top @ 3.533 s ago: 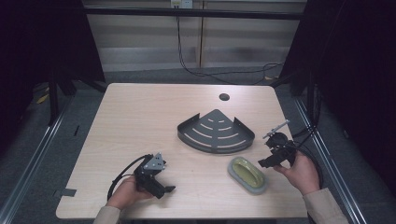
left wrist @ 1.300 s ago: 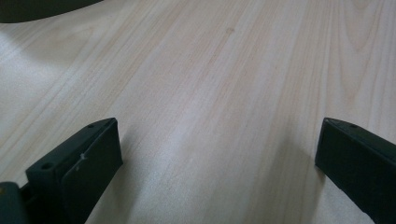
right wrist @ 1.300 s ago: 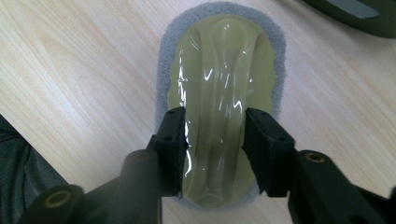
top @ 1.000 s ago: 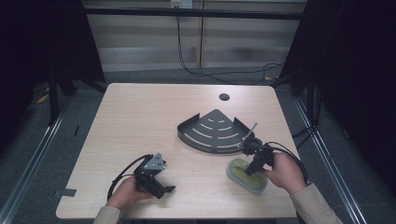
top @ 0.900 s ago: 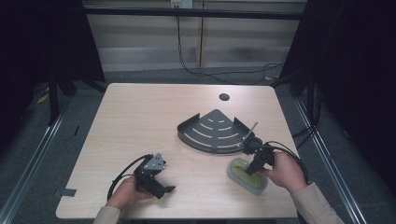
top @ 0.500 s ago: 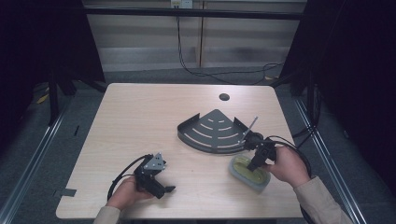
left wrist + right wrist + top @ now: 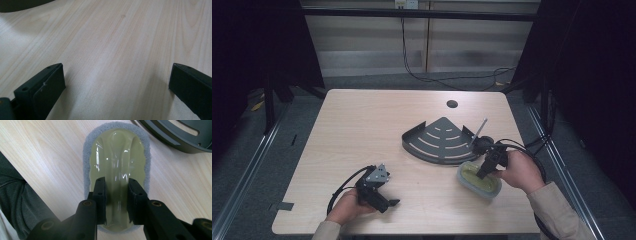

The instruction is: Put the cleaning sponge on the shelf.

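Olive ridge of the grey-rimmed sponge is pinched by the right hand-held gripper; left hand-held gripper released.

Pale matt wood-grain table; glossy olive plastic sponge handle on rough grey foam; matt dark rack

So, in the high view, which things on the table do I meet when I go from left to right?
Left hand-held gripper → dark corner shelf → sponge, with the right hand-held gripper on its raised middle.
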### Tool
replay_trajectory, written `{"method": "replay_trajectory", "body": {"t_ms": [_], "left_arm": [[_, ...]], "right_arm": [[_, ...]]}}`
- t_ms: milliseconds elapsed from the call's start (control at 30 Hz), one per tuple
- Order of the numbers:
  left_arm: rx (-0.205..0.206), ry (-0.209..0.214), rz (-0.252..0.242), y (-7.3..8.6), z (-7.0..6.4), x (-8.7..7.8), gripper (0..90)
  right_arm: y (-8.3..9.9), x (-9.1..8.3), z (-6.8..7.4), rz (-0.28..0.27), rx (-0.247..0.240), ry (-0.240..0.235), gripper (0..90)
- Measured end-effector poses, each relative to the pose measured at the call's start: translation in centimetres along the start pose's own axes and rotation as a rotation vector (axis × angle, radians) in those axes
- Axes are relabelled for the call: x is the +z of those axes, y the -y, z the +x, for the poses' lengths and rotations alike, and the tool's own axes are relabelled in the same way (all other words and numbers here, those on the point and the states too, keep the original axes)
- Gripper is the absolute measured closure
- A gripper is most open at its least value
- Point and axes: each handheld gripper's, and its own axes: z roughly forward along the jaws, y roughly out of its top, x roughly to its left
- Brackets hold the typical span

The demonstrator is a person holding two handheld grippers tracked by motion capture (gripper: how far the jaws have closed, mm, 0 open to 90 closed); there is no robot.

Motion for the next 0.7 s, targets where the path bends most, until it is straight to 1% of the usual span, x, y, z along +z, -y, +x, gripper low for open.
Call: {"method": "replay_trajectory", "body": {"t_ms": [100, 233, 400, 433, 700], "left_arm": [[0.002, -0.001, 0.003, 0.0, 0.0, 0.0, 0.0], [0.000, 0.000, 0.000, 0.0, 0.0, 0.0, 0.0], [0.000, 0.000, 0.001, 0.0, 0.0, 0.0, 0.0], [0.001, 0.000, 0.001, 0.0, 0.0, 0.0, 0.0], [0.000, 0.000, 0.000, 0.0, 0.0, 0.0, 0.0]], "right_arm": [[-0.1, -0.3, -0.1, -0.004, 0.010, 0.001, 71.9], [-0.4, -0.8, -0.3, -0.005, 0.002, 0.003, 71.9], [-0.6, -1.4, -0.3, -0.006, 0.009, 0.008, 71.9], [-0.7, -1.5, -0.4, -0.002, -0.001, 0.012, 71.9], [-1.1, -2.3, -0.6, -0.006, 0.008, 0.017, 71.9]]}}
